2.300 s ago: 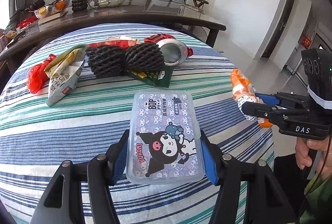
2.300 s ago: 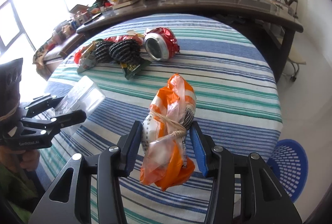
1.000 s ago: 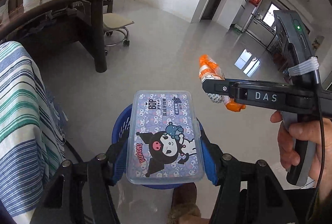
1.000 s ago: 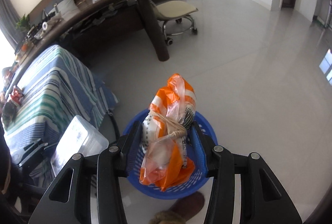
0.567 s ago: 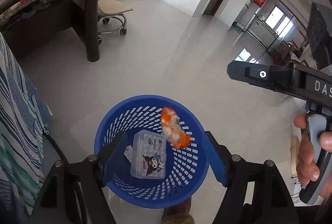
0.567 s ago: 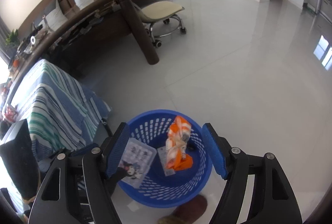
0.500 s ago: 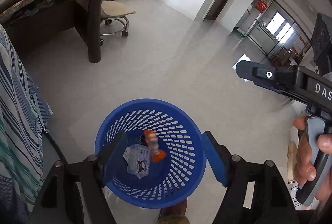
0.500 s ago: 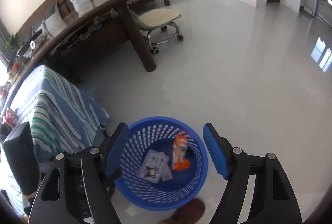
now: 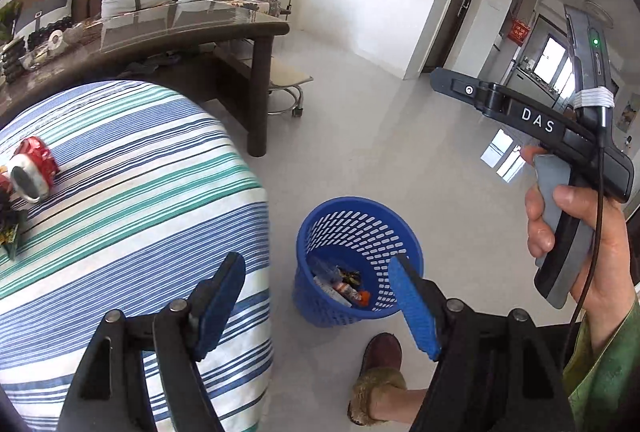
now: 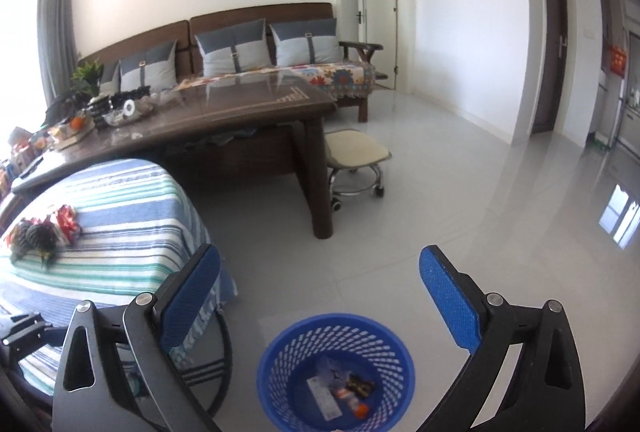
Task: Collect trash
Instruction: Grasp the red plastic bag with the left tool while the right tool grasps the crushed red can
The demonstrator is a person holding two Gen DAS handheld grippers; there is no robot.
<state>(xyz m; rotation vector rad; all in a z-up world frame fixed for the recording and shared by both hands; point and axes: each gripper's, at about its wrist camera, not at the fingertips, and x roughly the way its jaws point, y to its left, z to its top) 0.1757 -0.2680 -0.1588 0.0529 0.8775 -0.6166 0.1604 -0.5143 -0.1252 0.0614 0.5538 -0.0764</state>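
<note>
1. Far left, striped tablecloth (image 9: 132, 192) covers the round table. Leftover trash sits at its left edge: crushed red can (image 9: 30, 168) lying on its side, and in the right wrist view dark mesh wrappers (image 10: 34, 238) just beside red wrappers (image 10: 66, 222). All well apart from both grippers; these look like the next pickups.
2. Left gripper (image 9: 318, 302): tongs spread, nothing between the blue pads (image 9: 222, 298). Tilted downward, straddling the table edge and the bin in view. Probably empty because its load is already dropped.
3. Blue basket (image 9: 404, 236) stands on the floor just beside the table's overhang, placed low and near so stuff can drop straight in. Inside: clear plastic box (image 10: 324, 398), orange bag (image 10: 354, 404), something dark next to them, too small to name. Collected trash is in here.
4. Person's slippered foot (image 9: 378, 360) on the floor near the basket.
5. Right gripper (image 10: 320, 298): jaws opening, very wide, nothing between them; basket seen below the gap. In the left wrist view it is gripped by the person's hand (image 9: 576, 232) at the handle, held above and to the right of the basket.
6. Judgement: drop step done for both; remaining table trash not yet collected, so task is partway.
</note>
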